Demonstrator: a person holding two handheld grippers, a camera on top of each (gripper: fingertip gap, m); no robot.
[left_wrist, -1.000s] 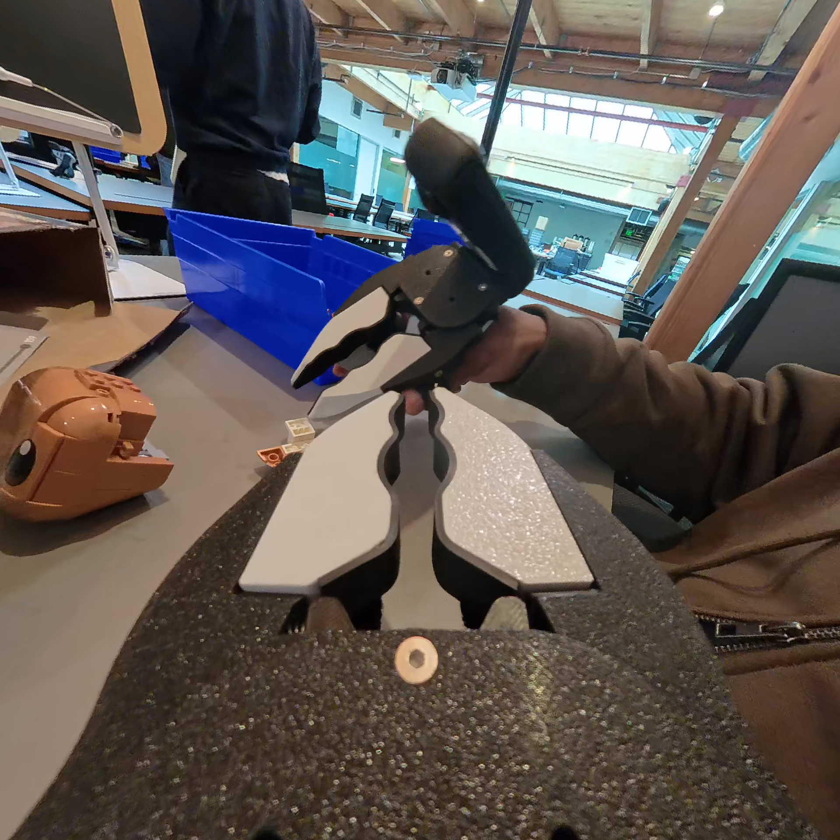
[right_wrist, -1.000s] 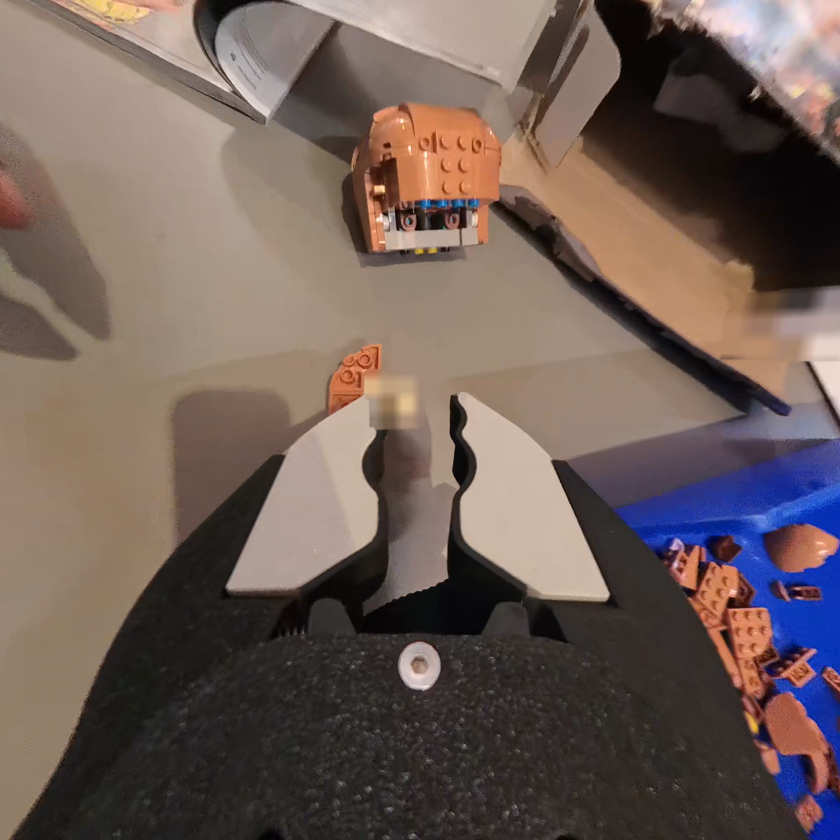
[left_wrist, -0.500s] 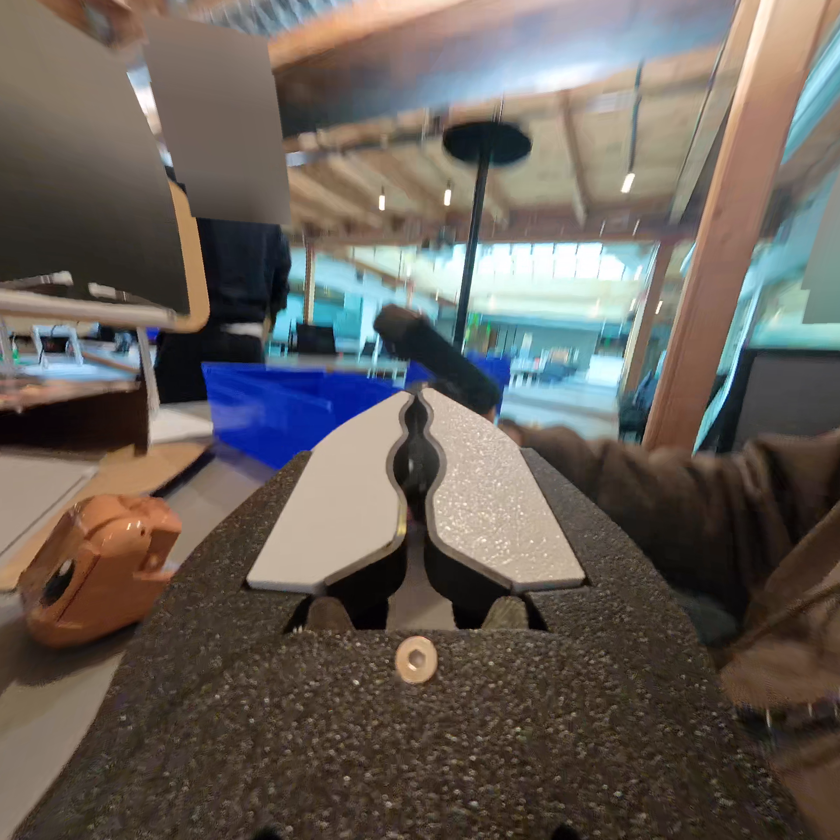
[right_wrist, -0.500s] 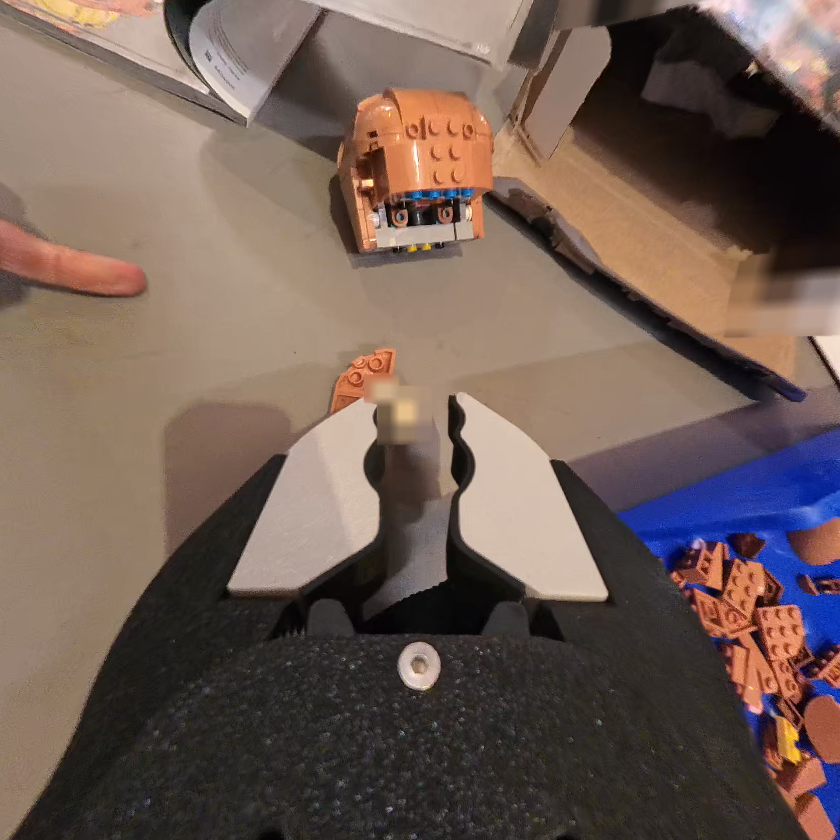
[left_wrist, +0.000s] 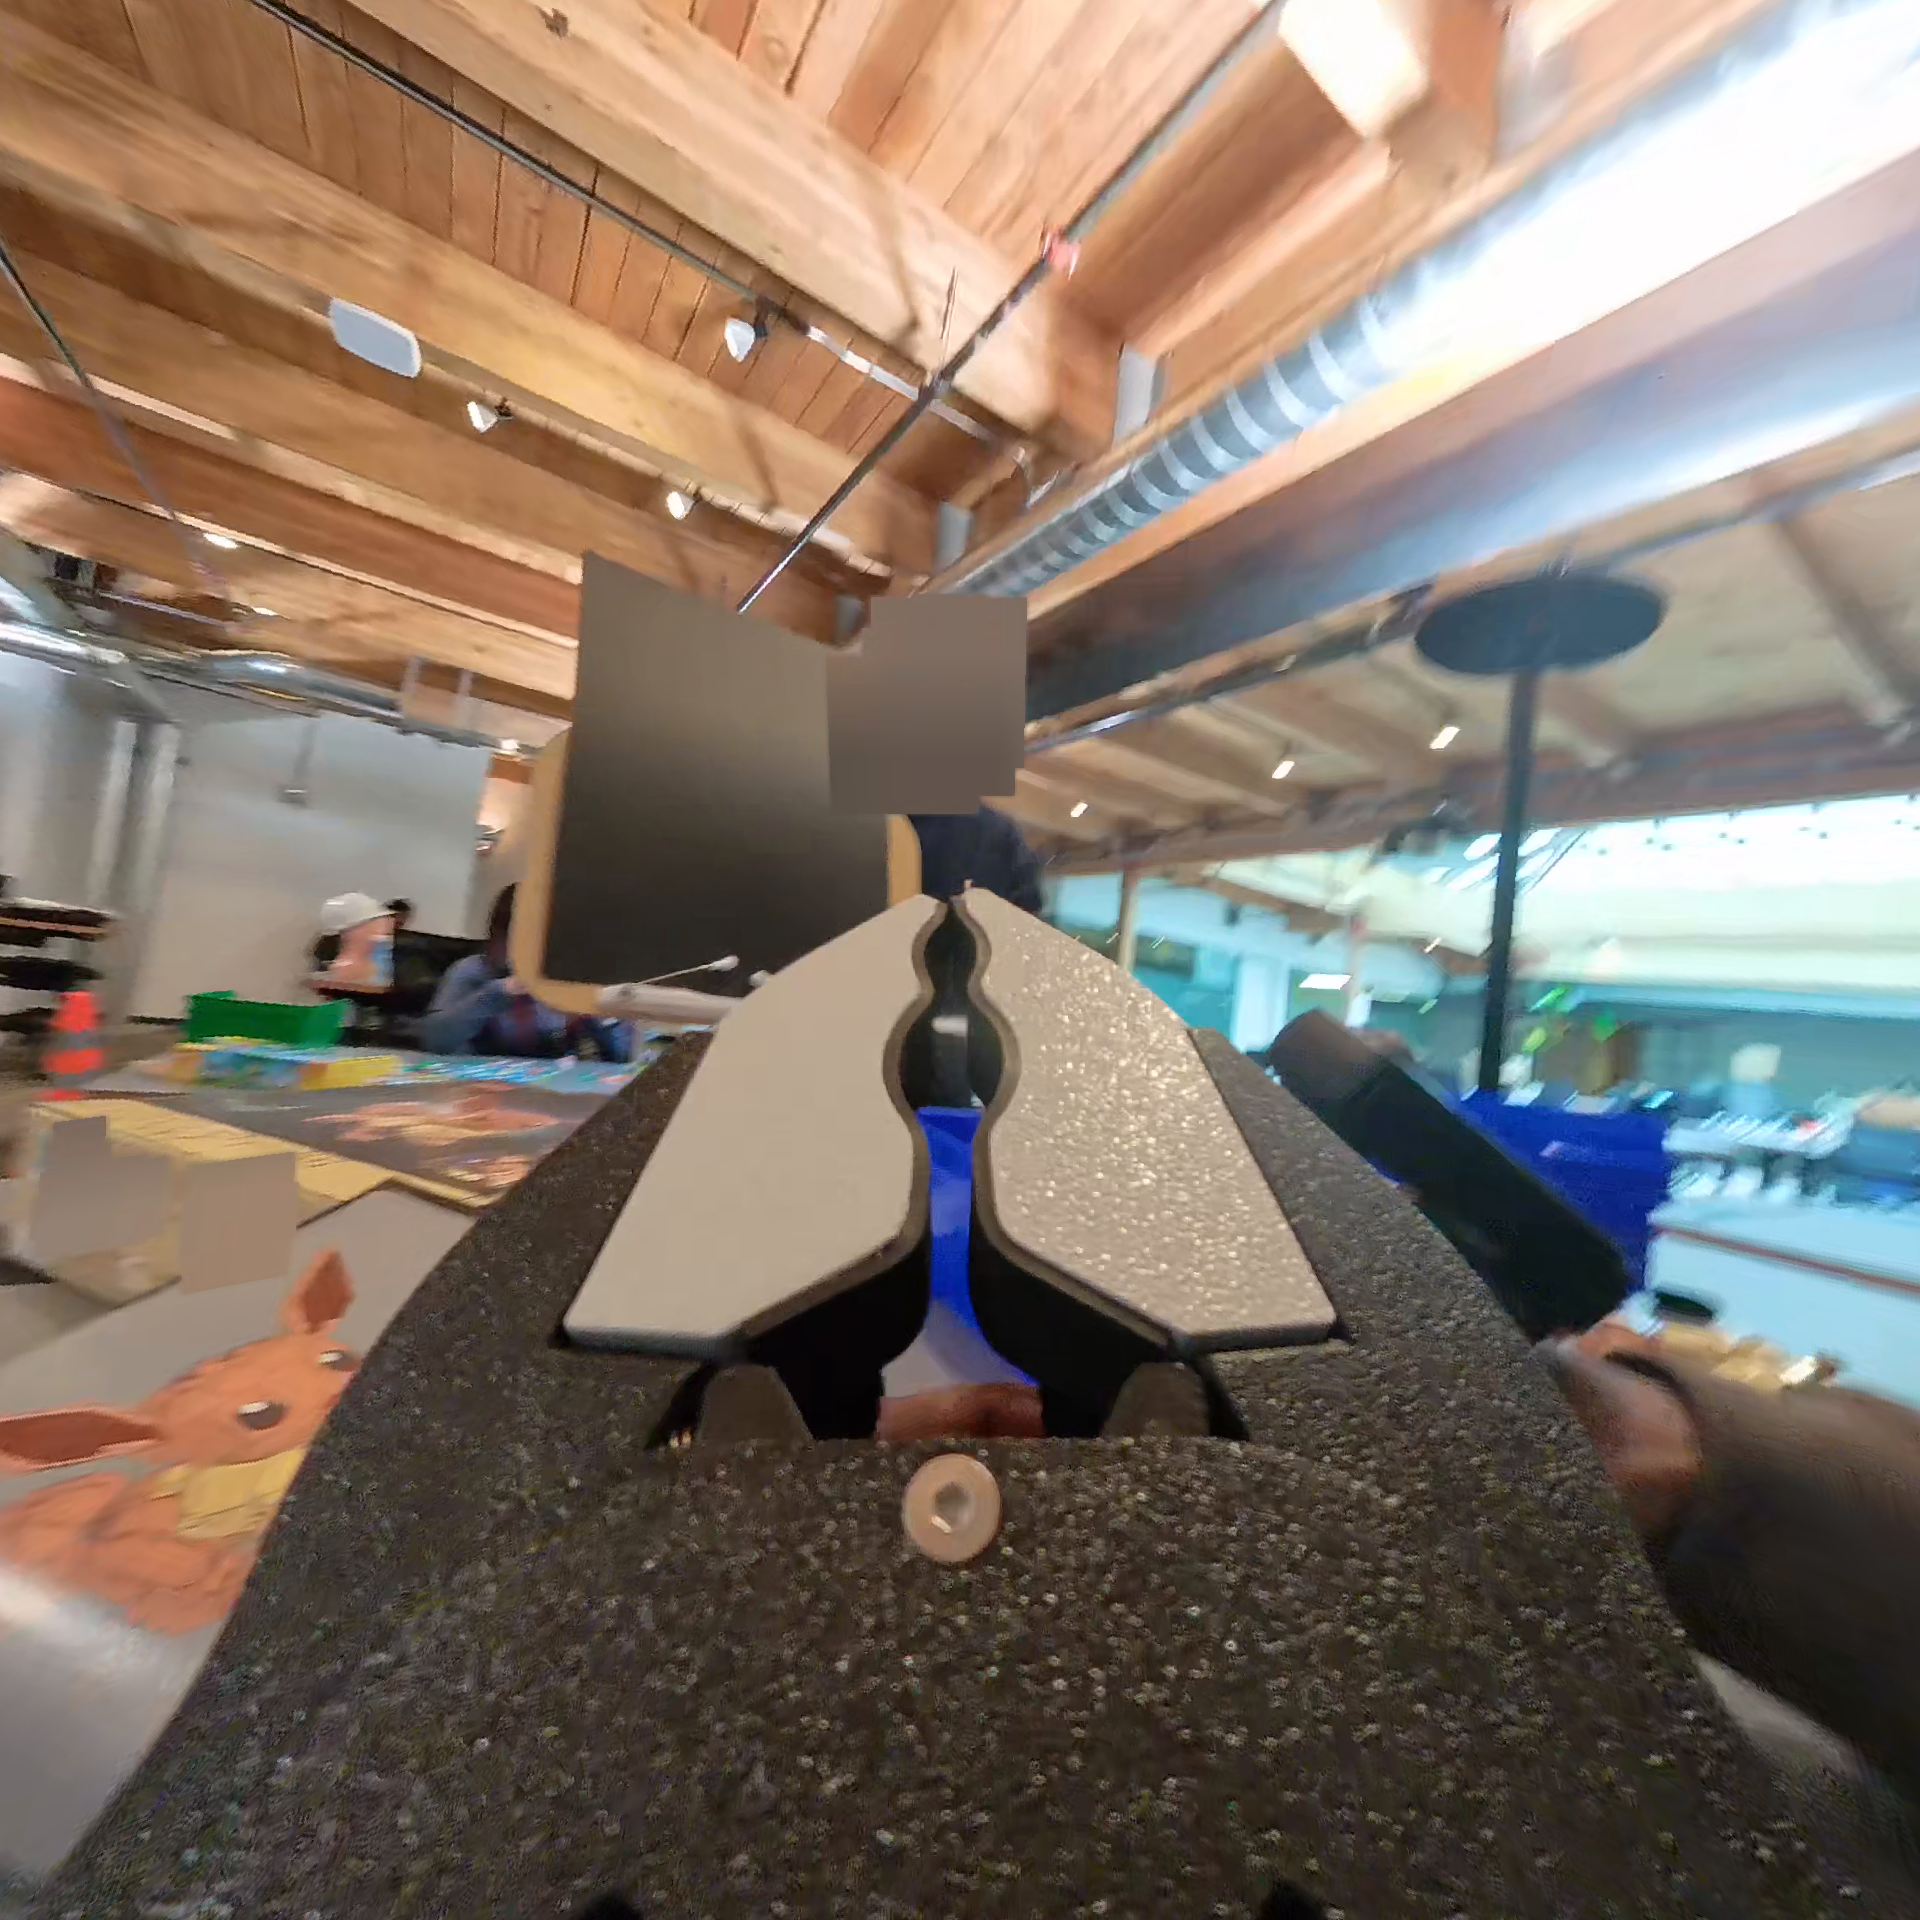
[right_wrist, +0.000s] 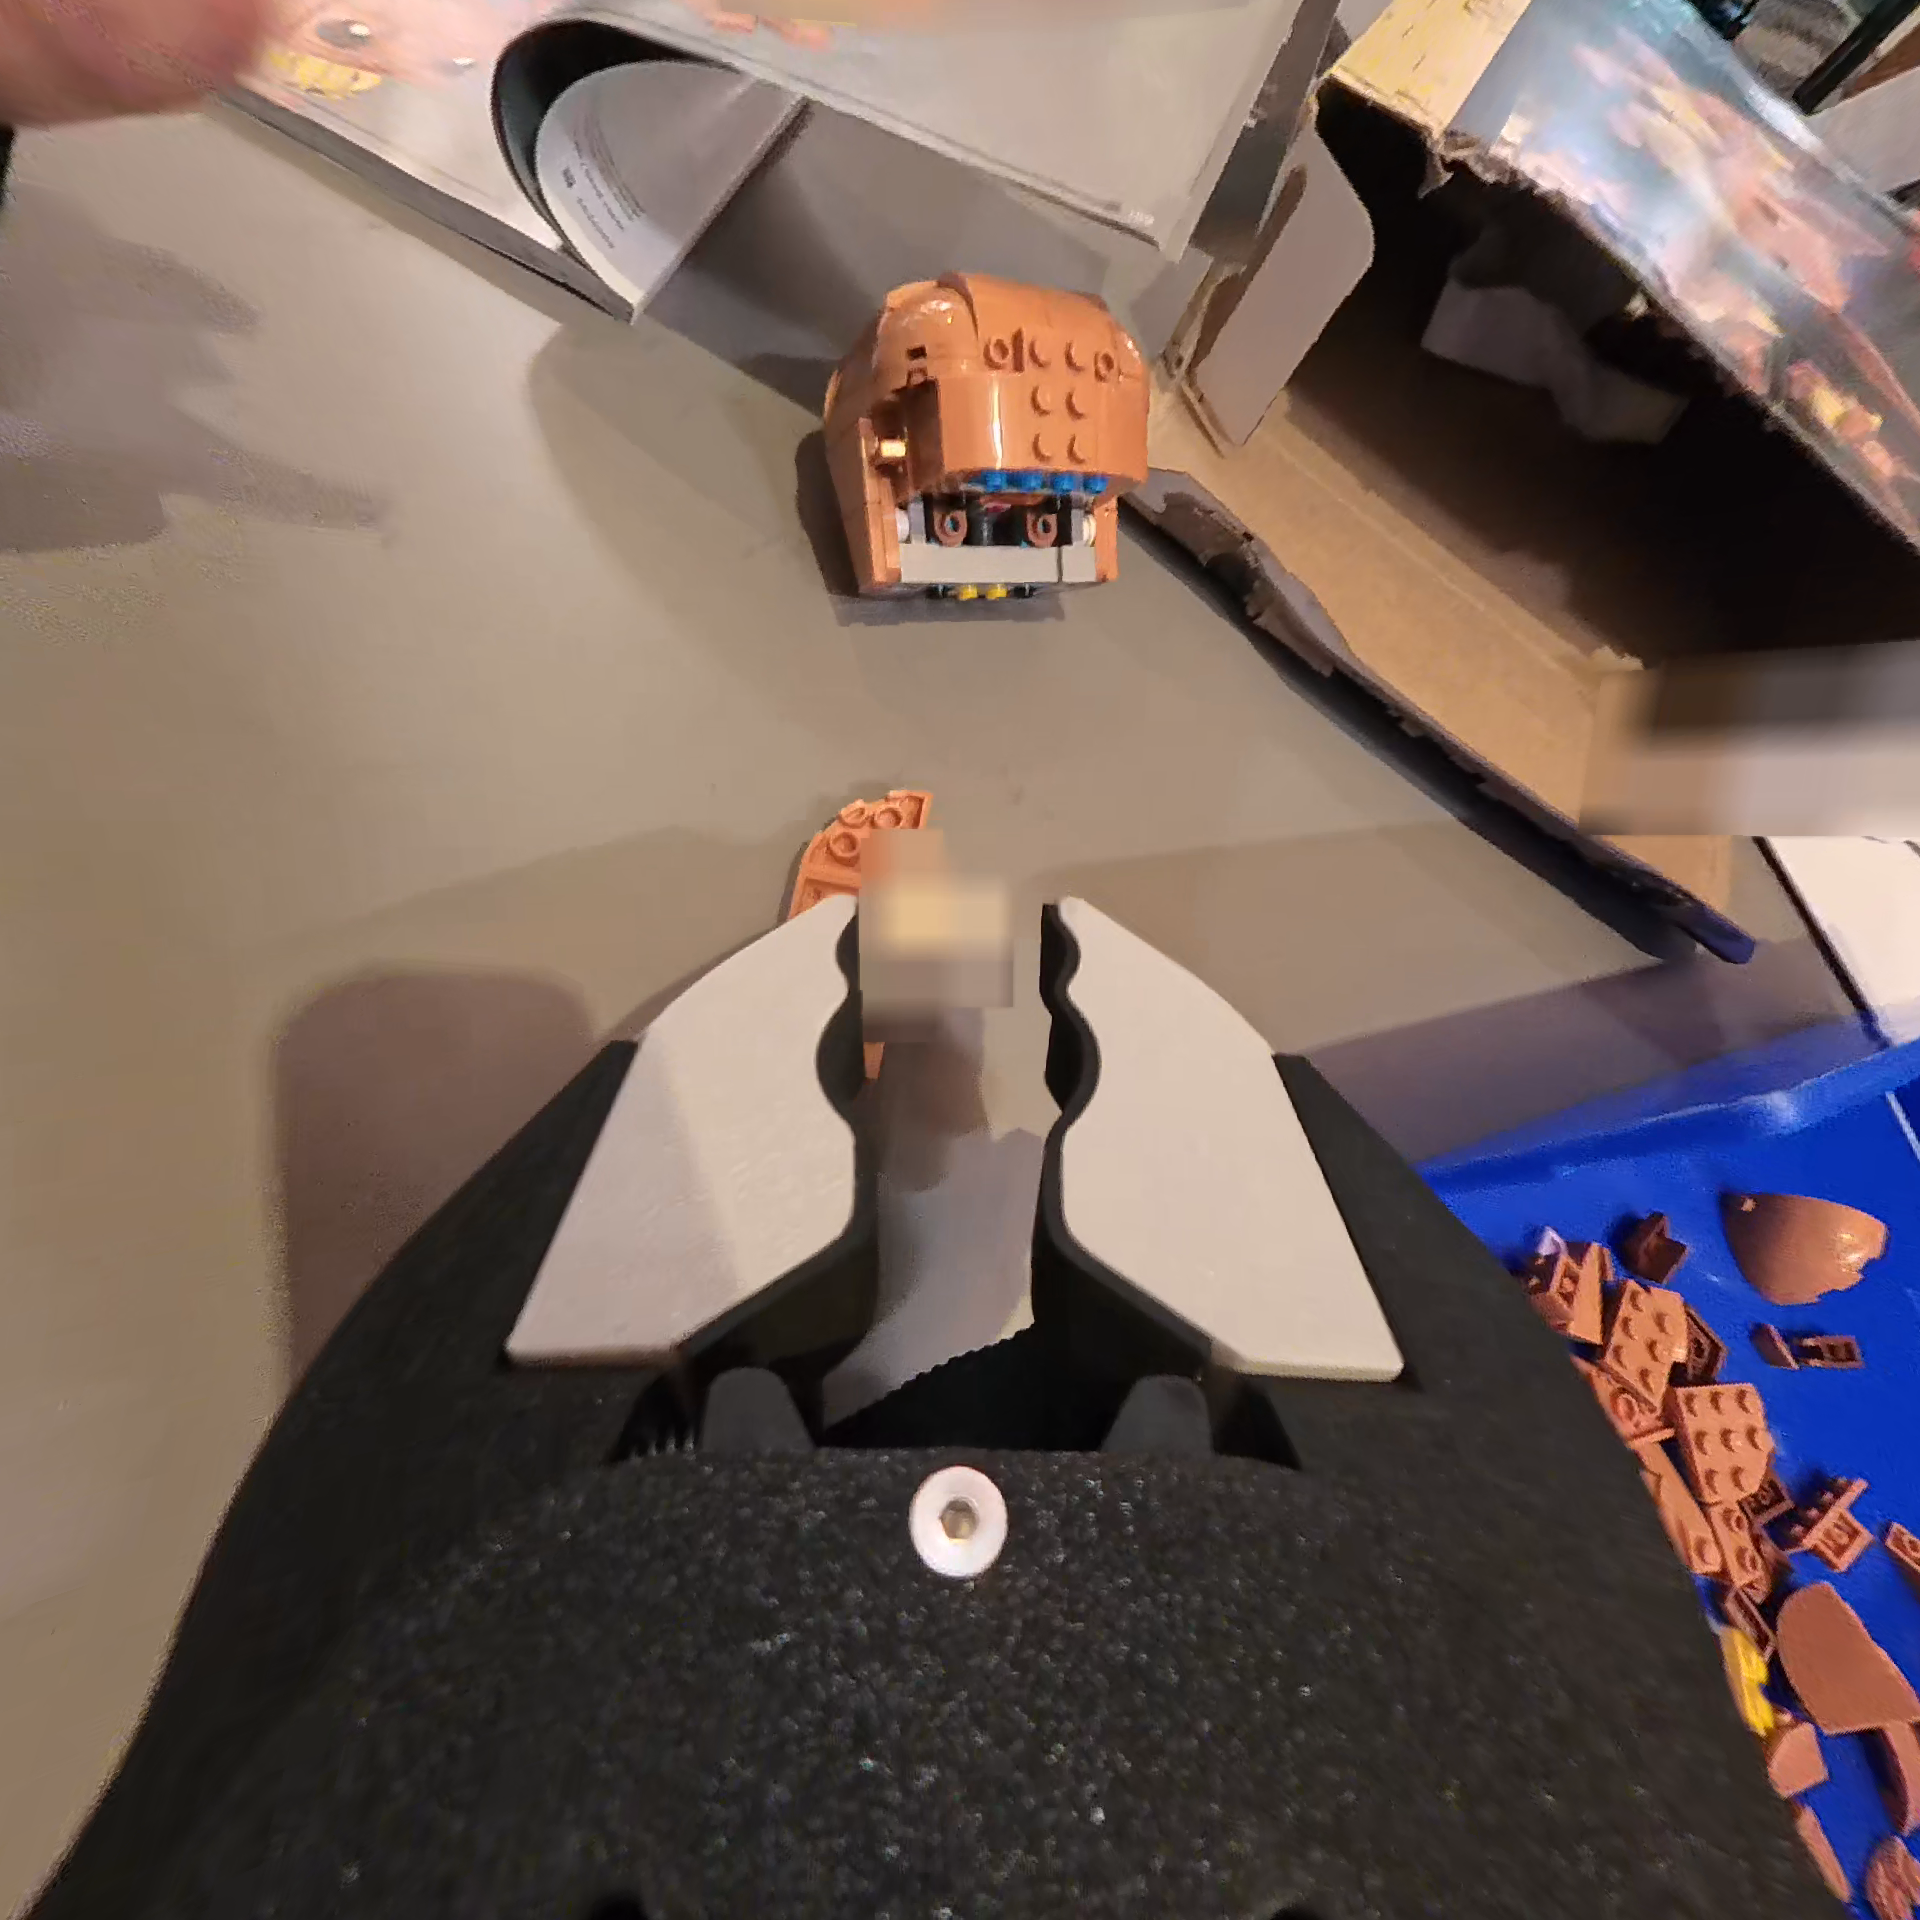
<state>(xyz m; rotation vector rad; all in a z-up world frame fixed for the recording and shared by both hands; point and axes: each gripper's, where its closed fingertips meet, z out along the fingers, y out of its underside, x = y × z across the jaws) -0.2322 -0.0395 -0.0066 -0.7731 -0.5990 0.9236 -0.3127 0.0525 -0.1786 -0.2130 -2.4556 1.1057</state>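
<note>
My right gripper (right_wrist: 951, 925) is open and points down at the grey table (right_wrist: 364, 727). A small orange-brown curved plate (right_wrist: 847, 847) lies on the table just past its left fingertip. Beside it, a small tan piece under a blurred patch sits between the tips. A brown brick-built head (right_wrist: 987, 447) stands farther ahead. My left gripper (left_wrist: 954, 914) is shut and empty, raised and tilted up towards the wooden ceiling. The right gripper's black handle (left_wrist: 1455, 1174) shows to its right, held by a hand.
A blue bin (right_wrist: 1538, 1184) of loose brown bricks sits at the right. A torn cardboard box (right_wrist: 1507, 644) lies beyond it, and an open booklet (right_wrist: 675, 135) at the back. A blurred hand (right_wrist: 94, 42) is at the top left. People sit at far tables. About 20 centimeters separates my left fingertips from my right. The brown brick-built head (right_wrist: 987, 447) is about 9 centimeters from my right fingertips.
My left gripper has shut and swung up from the table towards the ceiling. The hand at the left has moved up to the booklet. My right gripper has barely moved.
</note>
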